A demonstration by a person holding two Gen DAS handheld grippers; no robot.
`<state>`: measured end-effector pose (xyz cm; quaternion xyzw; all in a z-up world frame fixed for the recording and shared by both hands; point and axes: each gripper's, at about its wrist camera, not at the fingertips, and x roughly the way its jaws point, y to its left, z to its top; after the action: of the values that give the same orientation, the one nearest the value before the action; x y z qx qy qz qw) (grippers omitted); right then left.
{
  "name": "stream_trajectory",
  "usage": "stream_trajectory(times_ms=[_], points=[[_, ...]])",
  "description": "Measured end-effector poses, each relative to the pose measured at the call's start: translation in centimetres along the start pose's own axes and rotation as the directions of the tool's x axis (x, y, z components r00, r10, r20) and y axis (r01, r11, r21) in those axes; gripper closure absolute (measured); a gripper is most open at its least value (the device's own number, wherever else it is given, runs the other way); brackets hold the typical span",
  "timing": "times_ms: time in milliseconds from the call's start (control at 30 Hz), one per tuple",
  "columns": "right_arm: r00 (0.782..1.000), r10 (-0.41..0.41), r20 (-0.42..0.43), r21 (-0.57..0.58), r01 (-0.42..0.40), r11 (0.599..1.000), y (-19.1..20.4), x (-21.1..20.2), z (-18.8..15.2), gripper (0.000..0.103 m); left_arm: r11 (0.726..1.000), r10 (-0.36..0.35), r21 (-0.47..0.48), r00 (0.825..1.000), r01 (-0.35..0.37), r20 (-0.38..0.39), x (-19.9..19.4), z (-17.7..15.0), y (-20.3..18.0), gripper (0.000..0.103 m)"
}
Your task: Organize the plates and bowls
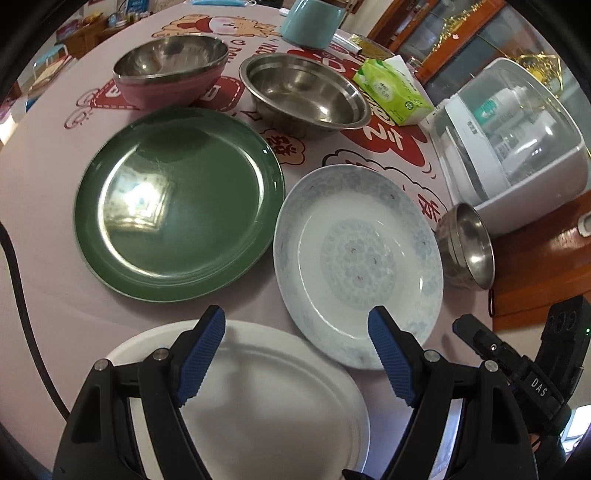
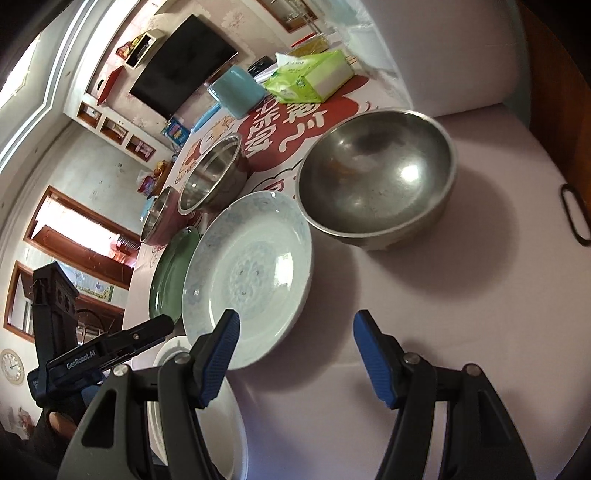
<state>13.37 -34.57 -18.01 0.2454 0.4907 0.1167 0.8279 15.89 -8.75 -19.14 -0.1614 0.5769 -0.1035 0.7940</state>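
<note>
In the left wrist view a green plate [image 1: 177, 206] lies mid-table, a pale blue patterned plate [image 1: 358, 262] to its right, and a white plate [image 1: 280, 406] nearest, under my open, empty left gripper [image 1: 297, 325]. A pink-sided steel bowl [image 1: 170, 74] and a steel bowl [image 1: 306, 92] stand behind; a small steel bowl [image 1: 467, 247] sits at the right. In the right wrist view my open, empty right gripper [image 2: 295, 332] hovers beside the patterned plate [image 2: 251, 273], with the small steel bowl [image 2: 376, 177] just beyond. The green plate [image 2: 168, 280] and white plate [image 2: 207, 424] lie at the left.
A green tissue pack [image 1: 393, 90], a teal pot [image 1: 314, 22] and a white domed appliance [image 1: 517, 147] stand at the back and right of the table. The right gripper's body [image 1: 517, 362] shows at the lower right. The table edge [image 1: 535, 258] runs along the right.
</note>
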Motion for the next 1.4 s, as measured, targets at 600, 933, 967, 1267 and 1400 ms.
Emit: stream_trajectory(times_ms=[600,933,967,1267,1400], points=[[0.998,0.061,-0.009,-0.095,-0.062,0.994,-0.1,3.0,0.8,0.06,0.999,-0.051,0.012,0.998,0.05,0.037,3.0,1.3,-0.9,0.033],[0.998,0.058,-0.014,-0.106,-0.059,0.993,-0.6,3.6,1.1,0.078,0.999,-0.037,0.025,0.999,0.037,0.027,4.0,1.9,-1.2,0.043],[0.998,0.057,-0.015,-0.108,-0.058,0.992,-0.7,3.7,1.1,0.079,0.999,-0.038,0.025,0.999,0.037,0.024,4.2,2.0,-1.2,0.047],[0.998,0.062,-0.01,-0.114,-0.063,0.991,-1.2,4.1,1.3,0.085,1.0,-0.03,0.005,0.999,0.03,0.015,4.9,2.2,-1.0,0.056],[0.998,0.064,-0.007,-0.113,-0.064,0.991,-1.3,4.1,1.3,0.086,1.0,-0.013,0.011,1.0,0.013,0.018,4.9,2.3,-1.2,0.058]])
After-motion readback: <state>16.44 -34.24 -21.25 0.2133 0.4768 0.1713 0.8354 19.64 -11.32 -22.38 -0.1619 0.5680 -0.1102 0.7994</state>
